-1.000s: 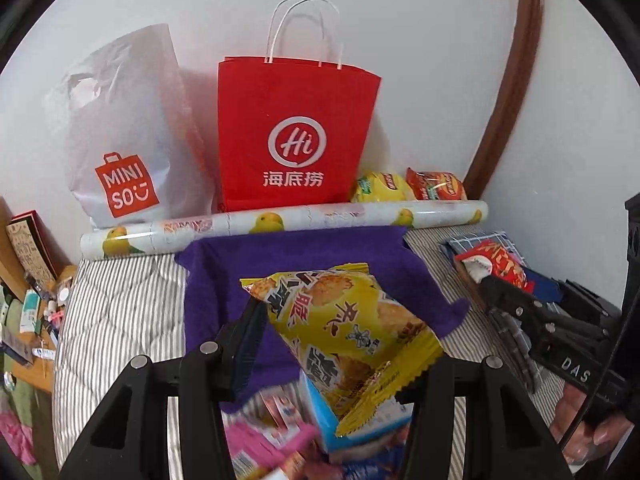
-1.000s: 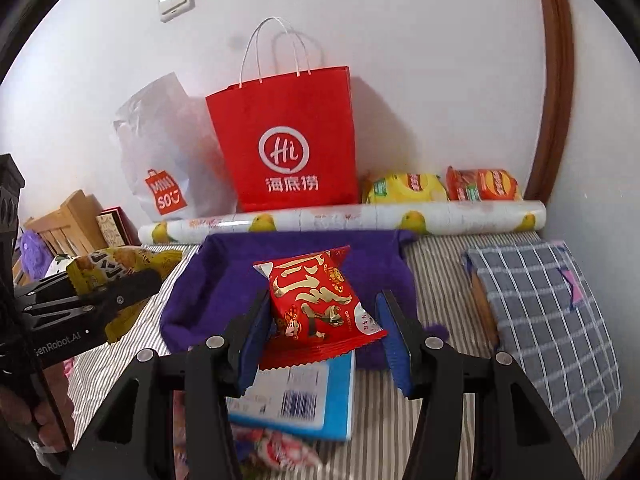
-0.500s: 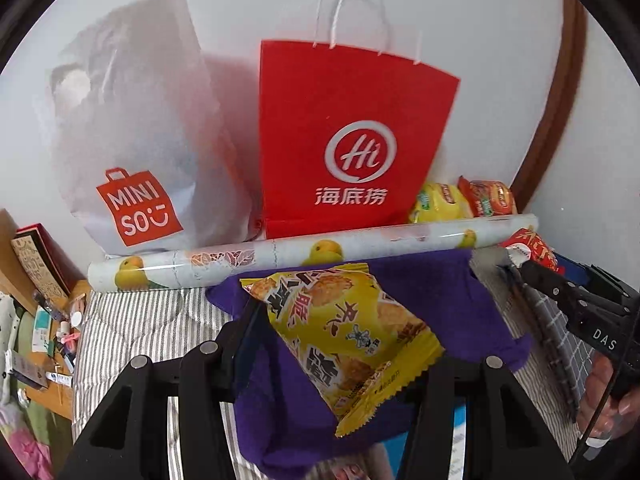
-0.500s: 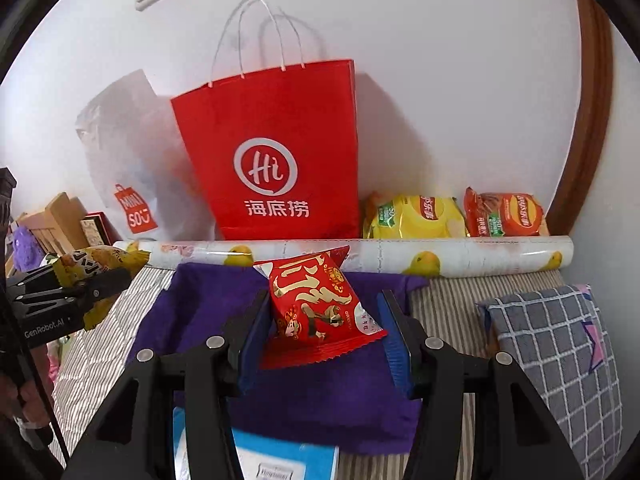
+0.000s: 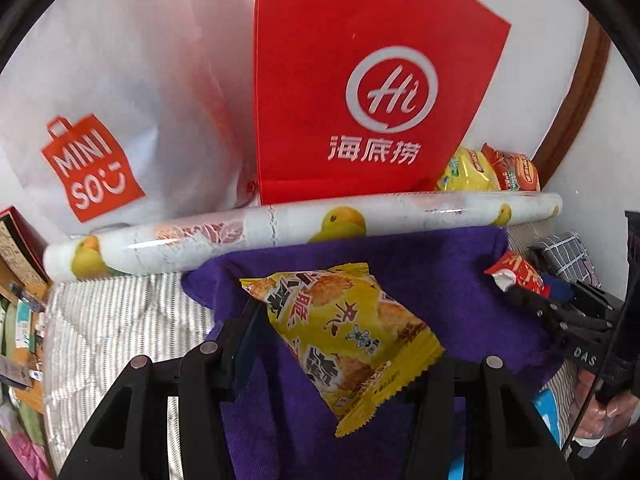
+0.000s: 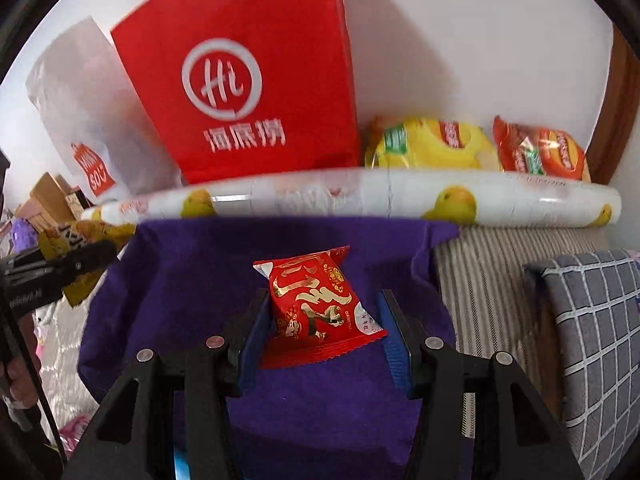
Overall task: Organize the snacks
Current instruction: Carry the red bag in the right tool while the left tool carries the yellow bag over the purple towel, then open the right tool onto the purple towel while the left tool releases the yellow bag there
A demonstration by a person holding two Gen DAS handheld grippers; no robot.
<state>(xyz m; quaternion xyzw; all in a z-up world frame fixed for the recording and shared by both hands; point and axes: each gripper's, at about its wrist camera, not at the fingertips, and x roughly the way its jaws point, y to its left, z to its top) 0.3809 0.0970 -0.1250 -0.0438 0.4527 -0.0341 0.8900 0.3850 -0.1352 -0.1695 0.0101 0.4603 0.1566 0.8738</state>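
While each gripper pinched a packet, left (image 5: 336, 344) yellow (image 5: 344, 332), right (image 6: 320, 324) red (image 6: 316, 304), over the purple cloth (image 6: 192, 272), either slick wrapper risked slipping free.

I am looking at a plain white wall (image 6: 460, 40) with a curved brown wooden trim (image 6: 616, 112) running up its right side. A striped bed cover (image 6: 492, 280) is lying below, and wooden furniture (image 6: 48, 196) is crowding the far left.
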